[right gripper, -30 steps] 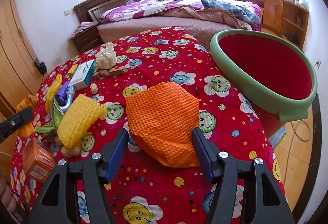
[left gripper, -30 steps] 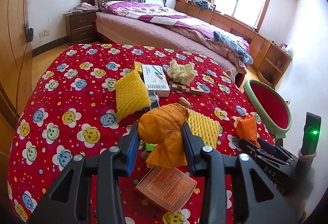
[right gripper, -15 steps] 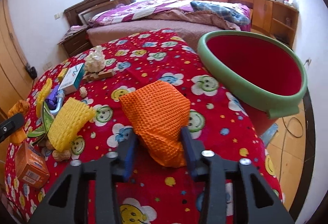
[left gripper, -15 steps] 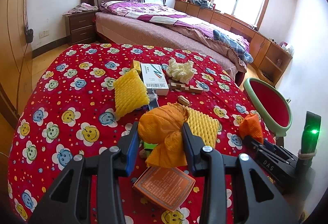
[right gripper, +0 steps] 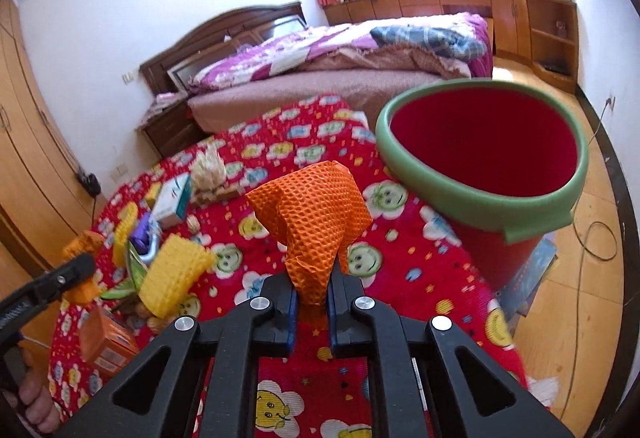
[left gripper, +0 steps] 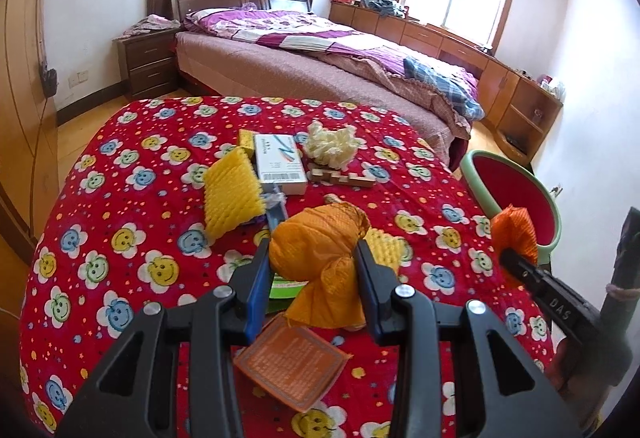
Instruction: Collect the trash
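Table [left gripper: 120, 173] under a red smiley-flower cloth, read left to right. Two yellow foam nets: one [left gripper: 232, 193] beside the single white carton [left gripper: 280, 163], one [left gripper: 382, 244] partly hidden behind the left gripper [left gripper: 312, 262]. That gripper pinches one orange mesh bundle [left gripper: 320, 250], lifted above one flat orange box [left gripper: 292, 368]. One cream crumpled wad [left gripper: 330, 145] lies beyond one pile of wooden pieces [left gripper: 340, 175]. The right gripper [right gripper: 312, 298], jaws pressed nearly together, clamps one orange foam net [right gripper: 312, 213] held clear of the cloth. One red bin with green rim [right gripper: 480, 193] stands at the table's right edge.
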`<move>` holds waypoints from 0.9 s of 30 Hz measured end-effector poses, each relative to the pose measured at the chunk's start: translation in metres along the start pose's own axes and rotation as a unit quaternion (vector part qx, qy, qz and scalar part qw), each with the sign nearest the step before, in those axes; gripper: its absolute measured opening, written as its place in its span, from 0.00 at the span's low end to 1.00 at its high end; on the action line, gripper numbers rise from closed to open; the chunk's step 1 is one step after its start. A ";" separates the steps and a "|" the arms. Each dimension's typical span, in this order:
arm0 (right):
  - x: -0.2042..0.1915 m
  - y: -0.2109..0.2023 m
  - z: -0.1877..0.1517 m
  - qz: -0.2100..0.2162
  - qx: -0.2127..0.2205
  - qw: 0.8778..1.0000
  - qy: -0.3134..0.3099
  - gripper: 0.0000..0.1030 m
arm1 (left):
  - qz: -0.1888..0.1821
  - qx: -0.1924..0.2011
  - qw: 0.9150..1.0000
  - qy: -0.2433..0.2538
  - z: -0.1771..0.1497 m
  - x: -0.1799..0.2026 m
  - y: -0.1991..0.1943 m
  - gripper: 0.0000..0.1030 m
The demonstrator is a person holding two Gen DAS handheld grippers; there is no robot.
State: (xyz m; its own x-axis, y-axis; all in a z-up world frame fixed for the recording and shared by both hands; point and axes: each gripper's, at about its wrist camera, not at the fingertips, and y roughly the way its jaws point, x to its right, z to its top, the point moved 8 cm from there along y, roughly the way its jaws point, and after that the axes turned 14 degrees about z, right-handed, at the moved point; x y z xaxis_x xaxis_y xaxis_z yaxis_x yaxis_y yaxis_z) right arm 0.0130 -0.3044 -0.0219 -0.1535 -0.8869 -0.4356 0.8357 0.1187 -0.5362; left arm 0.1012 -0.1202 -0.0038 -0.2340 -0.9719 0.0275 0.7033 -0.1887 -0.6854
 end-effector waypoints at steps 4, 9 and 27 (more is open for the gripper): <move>0.000 -0.018 0.013 0.007 0.026 1.000 -0.001 0.10 | -0.015 -0.002 1.000 0.012 0.005 0.016 -0.003 0.39; 0.005 -0.038 0.030 0.006 0.055 0.998 -0.011 0.10 | -0.034 -0.005 0.999 0.026 0.011 0.039 -0.005 0.39; 0.081 -0.075 0.078 -0.028 0.116 0.993 0.010 0.10 | -0.085 0.000 0.992 0.095 0.046 0.160 0.013 0.39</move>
State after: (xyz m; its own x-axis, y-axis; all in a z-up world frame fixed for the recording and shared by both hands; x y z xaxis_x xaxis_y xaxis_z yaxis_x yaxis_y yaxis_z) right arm -0.0214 -0.4201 0.0396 -0.2122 -0.8796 -0.4258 0.9242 -0.0390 -0.3799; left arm 0.1036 -0.2848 0.0255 -0.4714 -0.8819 0.0044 0.6426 -0.3469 -0.6832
